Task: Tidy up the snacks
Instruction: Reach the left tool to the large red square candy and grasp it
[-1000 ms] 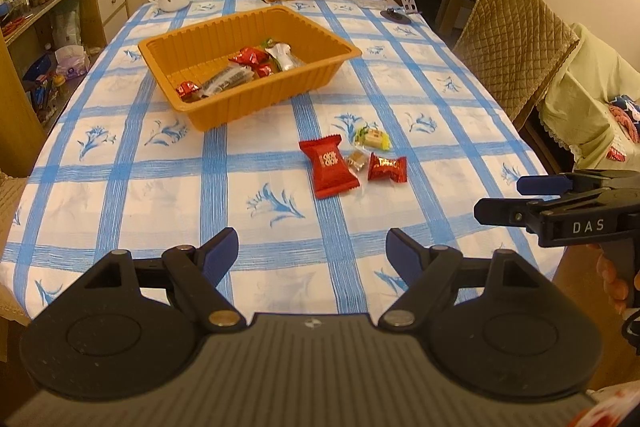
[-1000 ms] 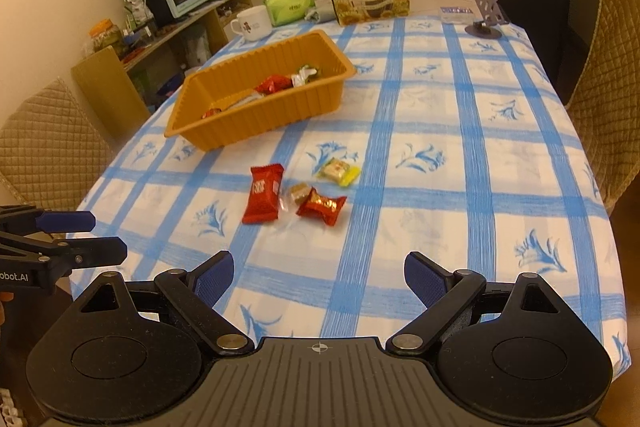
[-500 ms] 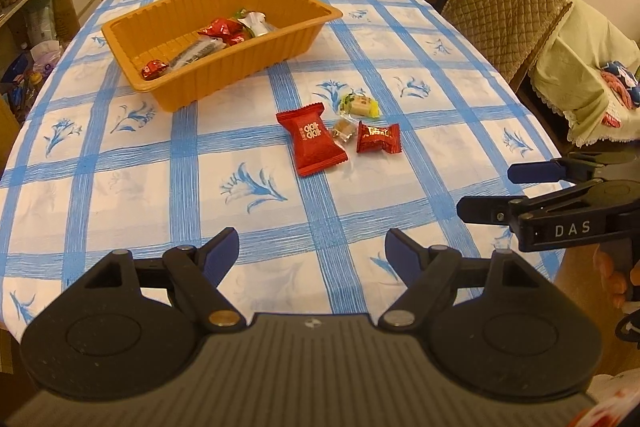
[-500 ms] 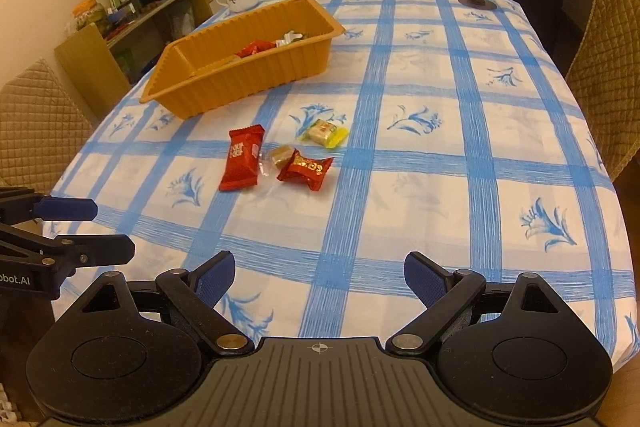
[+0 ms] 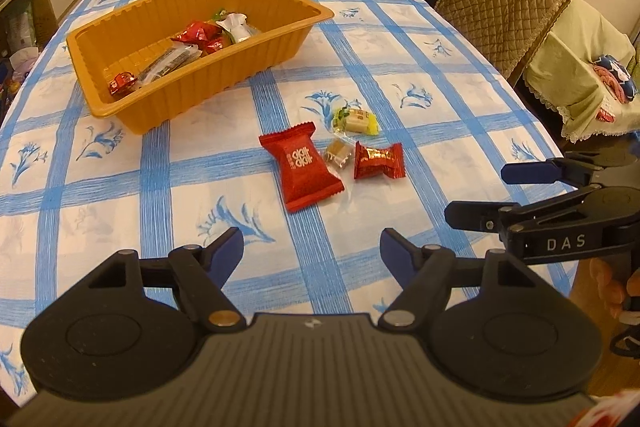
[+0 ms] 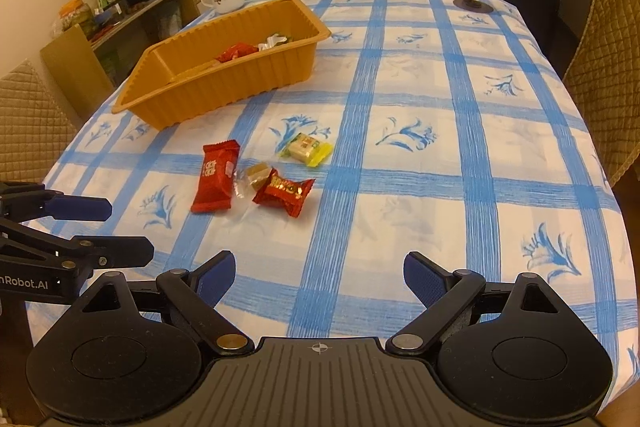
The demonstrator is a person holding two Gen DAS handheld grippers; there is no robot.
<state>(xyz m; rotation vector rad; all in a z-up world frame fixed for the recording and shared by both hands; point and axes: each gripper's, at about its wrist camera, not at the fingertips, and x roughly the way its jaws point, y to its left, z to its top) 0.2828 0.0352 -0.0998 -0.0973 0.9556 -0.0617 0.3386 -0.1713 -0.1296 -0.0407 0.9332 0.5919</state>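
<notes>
From my left claw (image 5: 311,247), jaws spread and just been narrowing with nothing between them, the red packet (image 5: 302,165) lies dead ahead at twelve o'clock, its long axis running eleven to five, nearer this hand; the orange tray (image 5: 200,85) sits at eleven. From my right claw (image 6: 319,273), also spread and empty, the small red candy (image 6: 285,191) lies at eleven o'clock beside a clear-wrapped sweet (image 6: 254,175) too small to identify, and the tray's near wall hides most of its contents.
</notes>
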